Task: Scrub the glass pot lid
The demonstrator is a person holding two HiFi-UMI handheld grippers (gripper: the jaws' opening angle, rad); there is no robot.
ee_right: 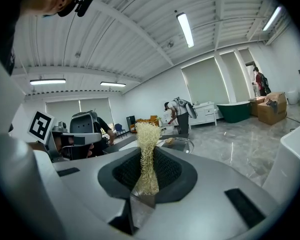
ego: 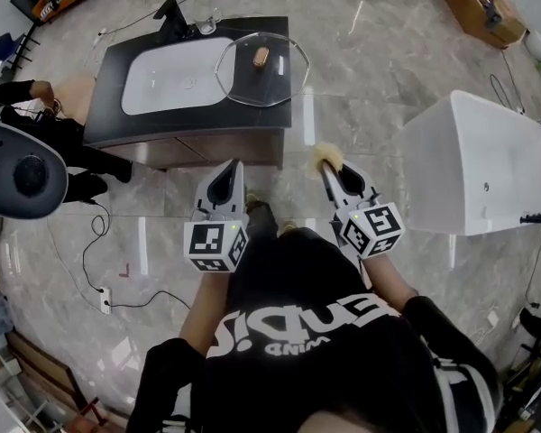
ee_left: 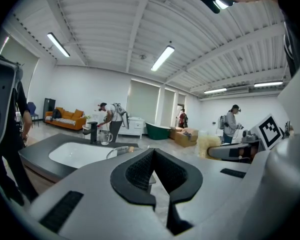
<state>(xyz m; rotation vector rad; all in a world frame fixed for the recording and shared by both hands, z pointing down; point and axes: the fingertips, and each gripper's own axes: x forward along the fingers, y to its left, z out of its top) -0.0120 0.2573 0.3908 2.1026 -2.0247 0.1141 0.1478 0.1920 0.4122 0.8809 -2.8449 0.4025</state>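
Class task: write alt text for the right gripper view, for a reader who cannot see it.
The right gripper's jaws are shut on a pale, stringy scrubber that sticks up between them. Beyond it lies a glass pot lid, in a large white room with a glossy floor.

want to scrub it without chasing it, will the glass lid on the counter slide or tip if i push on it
The glass lid will probably slide: smooth glass, knob up, on a glossy dark counter. Its right edge seems to overhang the counter, so a downward push there could tip it. Likely rigid and breakable.
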